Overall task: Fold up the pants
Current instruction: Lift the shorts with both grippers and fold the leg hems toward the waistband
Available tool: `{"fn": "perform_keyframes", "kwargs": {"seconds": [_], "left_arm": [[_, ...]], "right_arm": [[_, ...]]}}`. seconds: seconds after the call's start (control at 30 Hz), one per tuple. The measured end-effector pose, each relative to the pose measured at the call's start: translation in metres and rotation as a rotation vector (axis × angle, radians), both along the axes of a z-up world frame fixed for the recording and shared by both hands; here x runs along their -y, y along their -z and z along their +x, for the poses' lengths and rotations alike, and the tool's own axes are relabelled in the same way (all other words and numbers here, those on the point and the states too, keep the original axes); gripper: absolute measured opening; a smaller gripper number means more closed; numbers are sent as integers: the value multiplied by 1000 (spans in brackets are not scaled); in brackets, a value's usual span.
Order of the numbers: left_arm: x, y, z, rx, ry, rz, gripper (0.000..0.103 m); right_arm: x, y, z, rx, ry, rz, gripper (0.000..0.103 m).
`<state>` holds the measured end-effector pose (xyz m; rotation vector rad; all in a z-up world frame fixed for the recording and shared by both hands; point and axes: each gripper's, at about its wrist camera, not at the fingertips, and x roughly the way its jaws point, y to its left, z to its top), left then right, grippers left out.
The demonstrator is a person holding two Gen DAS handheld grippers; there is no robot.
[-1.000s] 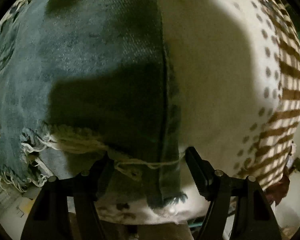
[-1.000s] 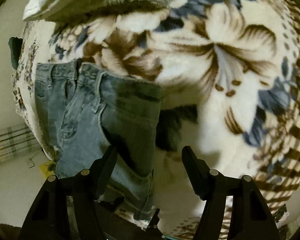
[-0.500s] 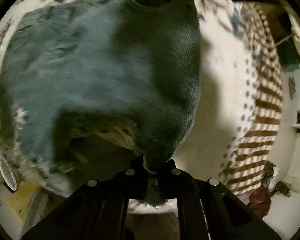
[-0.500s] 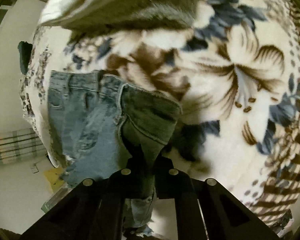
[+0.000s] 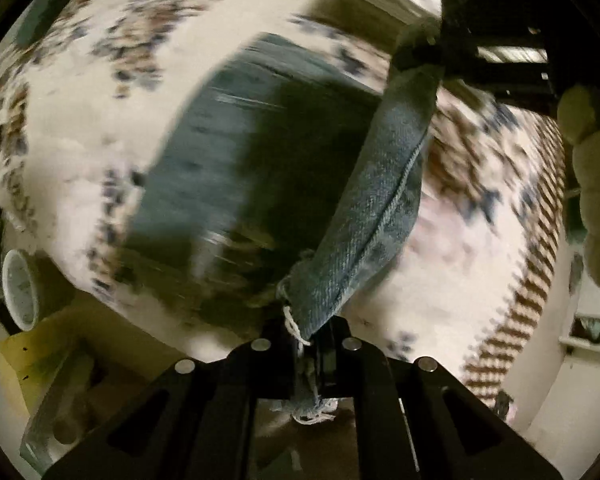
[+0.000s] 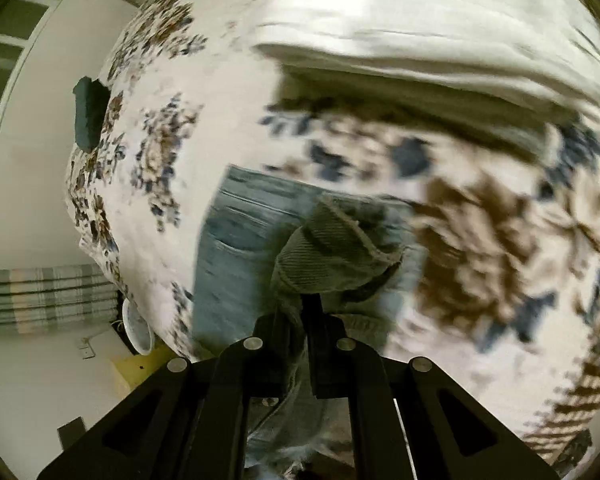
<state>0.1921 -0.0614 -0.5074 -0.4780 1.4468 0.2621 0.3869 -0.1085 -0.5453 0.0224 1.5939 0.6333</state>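
Observation:
The blue denim pants (image 5: 228, 168) lie on a floral blanket (image 5: 100, 92). My left gripper (image 5: 306, 340) is shut on the frayed hem of a pant leg (image 5: 372, 216), which stretches taut up to the right. There the right gripper (image 5: 452, 40) pinches the same strip, held by a gloved hand (image 5: 592, 168). In the right wrist view my right gripper (image 6: 304, 320) is shut on a bunched fold of denim (image 6: 336, 248), lifted above the rest of the pants (image 6: 240, 248).
A folded white quilt (image 6: 440, 32) lies at the far side of the bed. A dark cloth (image 6: 88, 112) sits near the bed's edge. A white round object (image 5: 20, 288) and a yellow box (image 5: 32, 356) stand beside the bed on the left.
Both grippers have shut on the denim and risen off the bed, pulling the leg edge taut between them. The view is blurred with motion.

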Motion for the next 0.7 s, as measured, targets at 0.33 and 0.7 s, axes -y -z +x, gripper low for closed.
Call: {"fn": "perform_keyframes", "kwargs": {"seconds": [0.33,0.7], "left_arm": [[-118,64,-21,-75,-129,-4,4],[-172,92,-42,-72,-240,-152,41]], "right_arm": [[-153,73,-18,3,-128,-141,7],[-196,95,-20,-64,-166,-146,75]]}}
